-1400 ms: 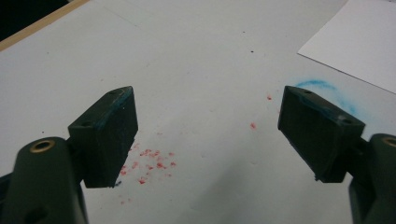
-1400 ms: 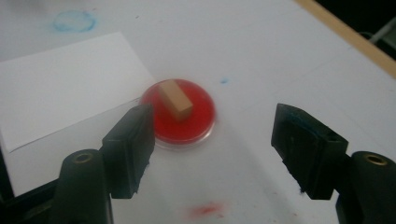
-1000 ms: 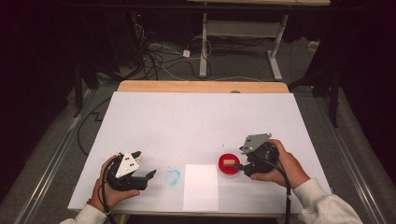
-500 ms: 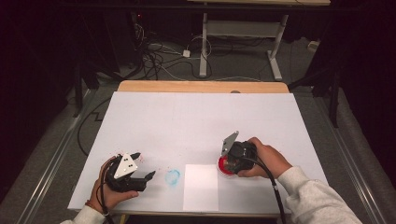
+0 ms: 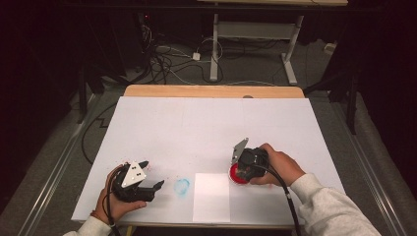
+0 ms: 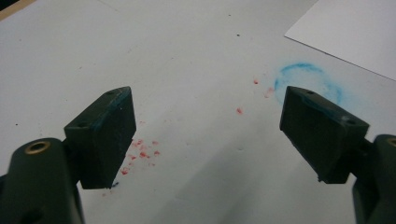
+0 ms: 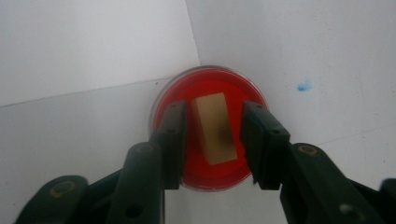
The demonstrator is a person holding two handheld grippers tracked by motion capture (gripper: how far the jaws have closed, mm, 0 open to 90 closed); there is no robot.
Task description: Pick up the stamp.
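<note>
1. Wooden block [image 7: 215, 128] is standing in the red ink dish [image 7: 209, 88], seen in the right gripper view between the two black jaws of the right gripper [image 7: 212, 140]; the jaws are sitting close at either side of it, with a thin gap showing on each side, so I cannot tell whether they are pressing on it yet.
2. Seen from the high view, the red ink dish [image 5: 238, 177] is lying toward 5 o'clock on the white table [image 5: 206, 128], partly hidden under the right gripper [image 5: 244, 169], which the person's right hand [image 5: 278, 167] is holding from the 3 o'clock side.
3. Just beside the dish, at its 9 o'clock, a white sheet of paper [image 5: 211, 196] is lying flat near the table's near edge; in the right gripper view its corner [image 7: 93, 46] is reaching up to the dish's rim.
4. At about 7 o'clock on the table, the left hand [image 5: 115, 204] is holding the left gripper [image 5: 147, 189] low over the surface, jaws pointing toward 3 o'clock.
5. In the left gripper view the left gripper [image 6: 205, 135] is standing wide open, gripping nothing, with bare table between its pads.
6. Ahead of those jaws a blue ink ring [image 6: 308, 81] is marking the table, and small red ink specks [image 6: 142, 154] are lying scattered nearer the left jaw.
7. From the high view the blue ink ring [image 5: 182, 186] is lying between the left gripper and the paper.
</note>
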